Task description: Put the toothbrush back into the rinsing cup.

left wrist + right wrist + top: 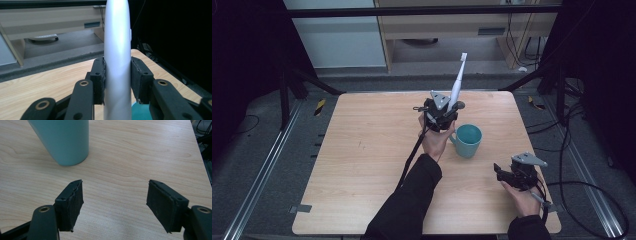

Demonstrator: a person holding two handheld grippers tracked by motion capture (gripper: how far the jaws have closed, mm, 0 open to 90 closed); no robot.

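Just above the middle of the high view, the left gripper [447, 111] is clamped on the thick lower handle of a white electric toothbrush [457, 82], which stands nearly upright with its brush head leaning toward the upper right of the frame. In the left gripper view both pads press flat against the rounded white body [117, 62]. Gripping it low and holding it vertical looks deliberate, since a long handle goes into a narrow opening most easily end-first.

The likely target is the teal mug [468, 140], standing upright on the wooden table [362, 160] just right of centre, directly below and slightly right of the gripper in the picture, its handle turned toward the hand. From above I cannot be sure whether the toothbrush's bottom end is already over the rim or a little behind it.

At the lower right of the high view, the right gripper [501, 172] waits near the table's corner, jaws spread wide and empty; its own view shows bare wood between the pads [71, 202], with the mug [63, 141] at the upper left, apart from them.
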